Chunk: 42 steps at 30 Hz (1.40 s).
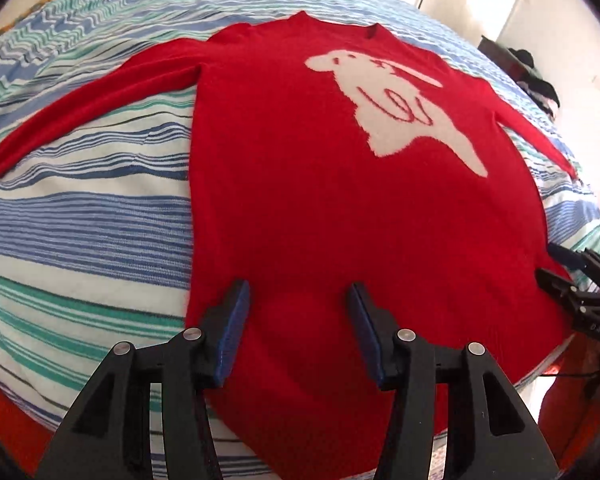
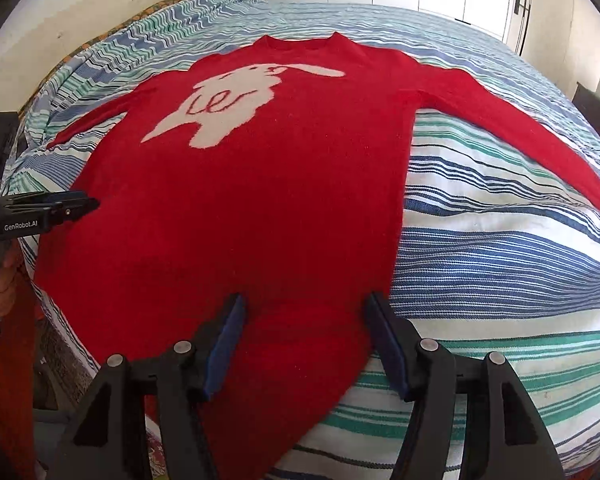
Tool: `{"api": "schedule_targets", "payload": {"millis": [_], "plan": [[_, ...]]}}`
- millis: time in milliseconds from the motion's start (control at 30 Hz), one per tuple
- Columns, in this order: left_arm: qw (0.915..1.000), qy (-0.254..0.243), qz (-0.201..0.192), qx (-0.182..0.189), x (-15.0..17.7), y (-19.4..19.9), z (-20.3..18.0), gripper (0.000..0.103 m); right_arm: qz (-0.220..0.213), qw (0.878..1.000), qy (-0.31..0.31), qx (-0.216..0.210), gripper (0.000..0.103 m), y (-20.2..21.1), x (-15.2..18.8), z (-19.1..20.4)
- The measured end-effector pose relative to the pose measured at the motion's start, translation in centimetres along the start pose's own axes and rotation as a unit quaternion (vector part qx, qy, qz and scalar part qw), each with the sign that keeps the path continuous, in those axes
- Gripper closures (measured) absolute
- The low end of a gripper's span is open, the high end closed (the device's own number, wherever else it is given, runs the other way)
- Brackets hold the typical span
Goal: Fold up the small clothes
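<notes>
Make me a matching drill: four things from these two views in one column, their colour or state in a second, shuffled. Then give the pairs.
Things:
1. sweater
2. bedspread
3. animal patch
4. left tongs

Colour or state:
A. cream, on the chest
B. open, over the hem
C. red, spread flat with sleeves out
D. blue, green and white stripes

Pairs: 1-C, 2-D, 3-A, 4-B
</notes>
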<state>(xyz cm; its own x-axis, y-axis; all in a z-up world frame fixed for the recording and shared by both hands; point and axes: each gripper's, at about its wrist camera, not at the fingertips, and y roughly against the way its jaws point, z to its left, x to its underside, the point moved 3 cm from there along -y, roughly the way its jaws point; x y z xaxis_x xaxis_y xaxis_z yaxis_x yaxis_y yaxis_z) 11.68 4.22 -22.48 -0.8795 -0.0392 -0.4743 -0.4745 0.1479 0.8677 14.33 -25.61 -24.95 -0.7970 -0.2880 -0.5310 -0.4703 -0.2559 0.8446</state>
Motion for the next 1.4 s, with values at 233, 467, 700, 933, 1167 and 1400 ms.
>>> {"api": "schedule_targets", "payload": {"millis": [233,467,700,933,1167,1400], "plan": [[0.9985,0.03,-0.046,-0.006,-1.5,1.5,-0.9,0.036,-0.013,1.0,-0.014,-0.008,0.038,-0.6,0.2,-0.4],[0.9967,-0.011,-0.061,-0.051,-12.5,-4.2,-4.4,0.001,-0.02,1.0,-0.003,0.006,0.036,-0.9,0.0,0.1],[0.9978,0.009,-0.061,-0.026,-11.8,-9.3,-1.9,0.0,-0.025,1.0,-0.004,0.012,0.036,-0.8,0.2,0.1],[0.9973,0.0,-0.063,-0.039,-11.7,-9.1,-2.3,0.0,-0.018,1.0,-0.007,0.0,0.036,-0.9,0.0,-0.2],[0.9973,0.001,-0.062,-0.038,-11.7,-9.4,-2.2,0.0,-0.015,1.0,-0.006,-0.002,0.034,-1.0,0.0,-0.2],[0.9973,0.001,-0.062,-0.039,-11.7,-9.3,-2.4,0.0,-0.012,1.0,0.001,-0.001,0.024,-1.4,-0.3,0.3]]}}
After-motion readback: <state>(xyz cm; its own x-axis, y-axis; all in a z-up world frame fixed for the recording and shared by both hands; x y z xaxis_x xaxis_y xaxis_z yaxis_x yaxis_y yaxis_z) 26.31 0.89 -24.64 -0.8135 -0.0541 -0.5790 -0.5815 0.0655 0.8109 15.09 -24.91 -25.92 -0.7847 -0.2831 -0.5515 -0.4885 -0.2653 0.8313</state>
